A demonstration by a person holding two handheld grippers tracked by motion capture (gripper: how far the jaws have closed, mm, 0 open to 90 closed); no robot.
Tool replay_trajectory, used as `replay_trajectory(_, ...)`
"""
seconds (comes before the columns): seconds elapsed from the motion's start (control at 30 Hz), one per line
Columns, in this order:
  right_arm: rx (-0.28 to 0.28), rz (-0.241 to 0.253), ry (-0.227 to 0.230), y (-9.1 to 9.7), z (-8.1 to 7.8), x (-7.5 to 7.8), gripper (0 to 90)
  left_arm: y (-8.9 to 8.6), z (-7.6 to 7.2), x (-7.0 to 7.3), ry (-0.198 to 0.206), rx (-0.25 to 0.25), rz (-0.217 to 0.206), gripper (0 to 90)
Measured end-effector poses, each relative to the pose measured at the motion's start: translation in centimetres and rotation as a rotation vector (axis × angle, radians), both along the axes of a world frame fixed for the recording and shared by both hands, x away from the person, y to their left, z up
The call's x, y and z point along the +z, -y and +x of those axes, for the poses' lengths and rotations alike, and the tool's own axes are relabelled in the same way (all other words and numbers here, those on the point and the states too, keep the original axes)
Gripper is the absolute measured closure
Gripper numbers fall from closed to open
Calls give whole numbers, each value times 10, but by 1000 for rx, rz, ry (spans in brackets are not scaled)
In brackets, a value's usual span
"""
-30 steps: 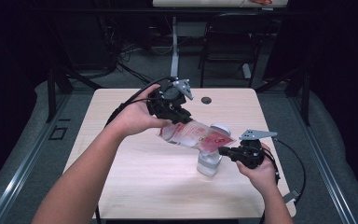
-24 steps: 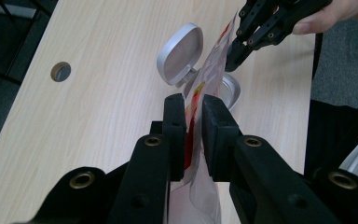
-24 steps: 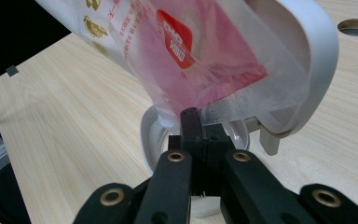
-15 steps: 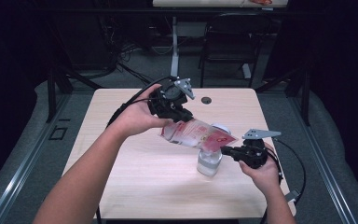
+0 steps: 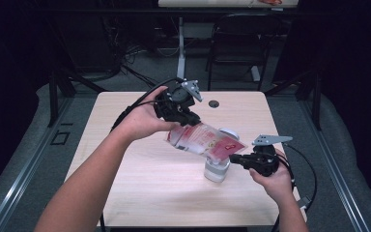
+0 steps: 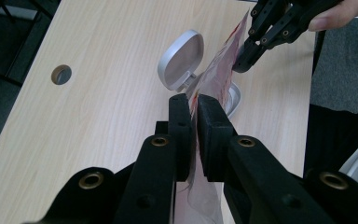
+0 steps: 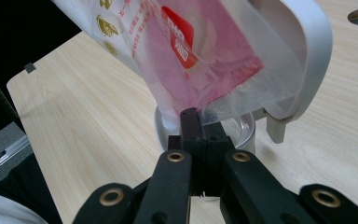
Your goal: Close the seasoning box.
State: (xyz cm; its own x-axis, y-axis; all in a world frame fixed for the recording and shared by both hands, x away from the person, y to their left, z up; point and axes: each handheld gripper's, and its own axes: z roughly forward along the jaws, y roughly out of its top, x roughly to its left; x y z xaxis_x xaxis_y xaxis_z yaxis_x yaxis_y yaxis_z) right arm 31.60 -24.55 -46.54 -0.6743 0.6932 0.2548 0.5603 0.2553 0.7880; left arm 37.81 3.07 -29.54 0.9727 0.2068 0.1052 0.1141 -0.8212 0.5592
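Note:
A red and white plastic pouch (image 5: 203, 142) hangs tilted above the table between my two grippers. My left gripper (image 5: 186, 121) is shut on its upper end, and its jaws have just been closing with the pouch (image 6: 219, 74) between the pads (image 6: 181, 121). My right gripper (image 5: 233, 158) is shut on the pouch's lower corner (image 7: 186, 51). That corner is just over the mouth of a small clear container (image 5: 216, 169). The container's flip lid (image 6: 182, 58) stands open behind the pouch. The container's rim (image 7: 247, 128) shows beyond my right gripper (image 7: 198, 116).
The light wooden table (image 5: 140, 183) has a round cable hole (image 5: 214, 104) near its far edge. A dark chair (image 5: 241, 43) and a table leg stand behind it. Cables trail from both grippers over the table's far left and right edge.
The right gripper has shifted slightly to the right with the pouch's corner. The left hand has kept still with the pouch's top.

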Motion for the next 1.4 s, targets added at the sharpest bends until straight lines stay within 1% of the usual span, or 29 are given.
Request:
replay_trajectory(0.17,-1,0,-1,0,0,0,900,-2,1,-1,-6,2,-3,849)
replay_trajectory(0.37,-1,0,17,-2,1,3,900,-13,0,-3,-4,16,-18,846)
replay_trajectory(0.4,-1,3,30,-5,2,4,900,-19,0,-4,-7,23,-20,844)
replay_trajectory(0.5,6,2,39,-8,2,6,900,-28,1,-8,-21,44,-33,843)
replay_trajectory(0.57,5,1,48,-12,2,7,900,-34,2,-11,-23,50,-34,843)
replay_trajectory(0.6,8,-5,53,-13,2,7,900,-34,2,-11,-23,50,-34,844)
replay_trajectory(0.63,10,-5,57,-13,2,7,900,-39,1,-14,-26,58,-42,843)
replay_trajectory(0.73,9,1,66,-15,3,8,900,-46,1,-18,-31,63,-49,844)
replay_trajectory(0.8,3,8,72,-17,3,8,900,-49,1,-22,-38,73,-56,844)
replay_trajectory(0.87,2,7,74,-18,3,8,900,-51,2,-23,-38,72,-53,844)
replay_trajectory(0.93,-1,-6,79,-19,3,9,900,-53,2,-26,-39,82,-56,844)
replay_trajectory(0.97,-1,-9,84,-19,4,9,900,-54,3,-27,-38,78,-56,844)
replay_trajectory(1.13,-2,-4,100,-20,3,9,900,-62,2,-34,-43,87,-74,844)
replay_trajectory(1.2,-4,6,103,-21,3,9,900,-64,2,-35,-46,93,-82,844)
replay_trajectory(1.27,-3,15,109,-23,4,9,900,-70,0,-39,-48,100,-94,844)
replay_trajectory(1.4,9,7,112,-27,5,7,898,-77,-1,-45,-43,110,-101,845)
